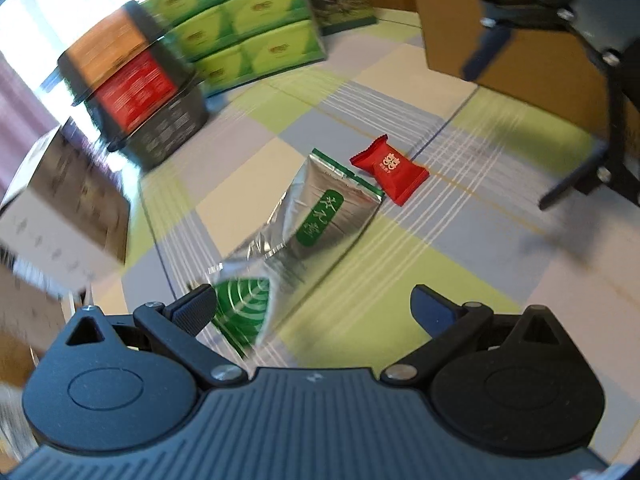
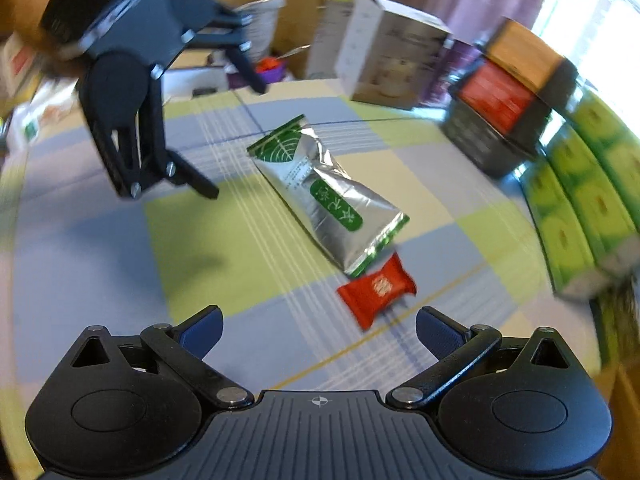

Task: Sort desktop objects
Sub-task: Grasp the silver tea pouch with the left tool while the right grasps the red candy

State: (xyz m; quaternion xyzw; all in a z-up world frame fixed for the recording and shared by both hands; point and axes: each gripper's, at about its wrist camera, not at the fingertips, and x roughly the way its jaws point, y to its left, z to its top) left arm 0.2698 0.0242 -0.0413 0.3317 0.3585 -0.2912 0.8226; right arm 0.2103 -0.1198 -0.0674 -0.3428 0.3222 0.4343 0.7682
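left tool wide open over silver tea packet, red candy beside

My left gripper and right gripper are black plastic, ribbed bases, silver screws, blue-padded fingers.

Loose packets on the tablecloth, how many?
2. The silver-green tea pouch lies mid-table; the red candy packet sits just off its far end, nearest the right gripper. Boxes may hide others.
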